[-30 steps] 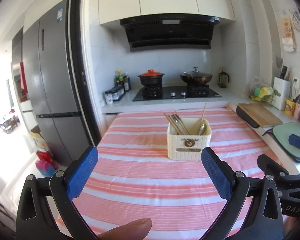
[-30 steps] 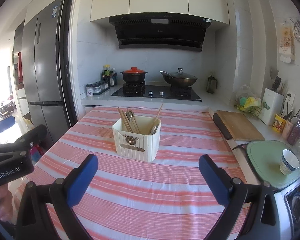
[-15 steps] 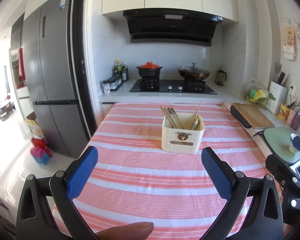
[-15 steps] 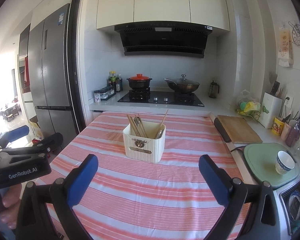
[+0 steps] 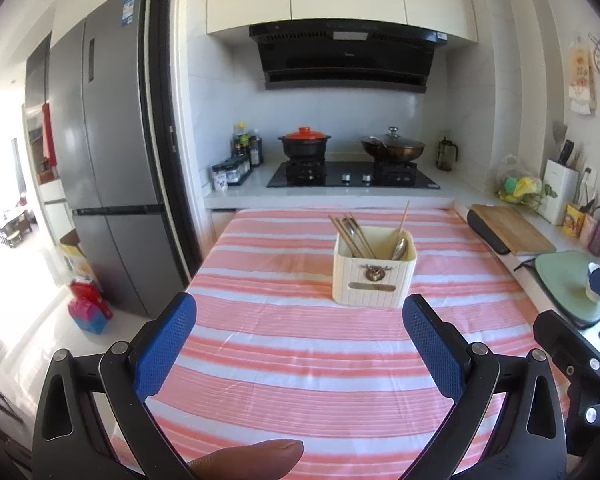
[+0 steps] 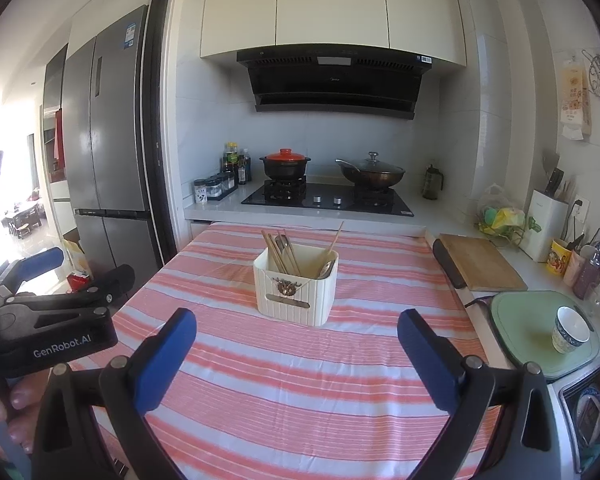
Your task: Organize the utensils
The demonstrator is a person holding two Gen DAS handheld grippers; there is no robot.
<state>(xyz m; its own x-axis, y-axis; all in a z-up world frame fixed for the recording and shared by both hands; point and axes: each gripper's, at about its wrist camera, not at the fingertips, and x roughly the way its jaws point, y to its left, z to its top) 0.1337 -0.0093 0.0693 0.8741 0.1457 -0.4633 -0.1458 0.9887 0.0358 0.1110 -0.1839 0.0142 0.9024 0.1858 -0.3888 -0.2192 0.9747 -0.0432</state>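
A cream utensil holder [image 5: 374, 274] stands on the pink striped tablecloth [image 5: 300, 344]; it also shows in the right wrist view [image 6: 296, 286]. Chopsticks [image 5: 354, 236] and a metal spoon [image 5: 400, 248] stand inside it. My left gripper [image 5: 300, 344] is open and empty, held above the cloth well short of the holder. My right gripper [image 6: 296, 348] is open and empty, also short of the holder. The left gripper's body [image 6: 52, 320] shows at the left of the right wrist view.
A stove with a red-lidded pot [image 5: 304, 144] and a wok [image 5: 392, 146] lies behind the table. A wooden cutting board [image 6: 480, 266], a green mat [image 6: 540, 332] with a cup [image 6: 572, 330] lie right. A fridge [image 5: 104, 160] stands left.
Both grippers have pulled back and risen from the holder, which now looks smaller and farther. Both stay open and empty.
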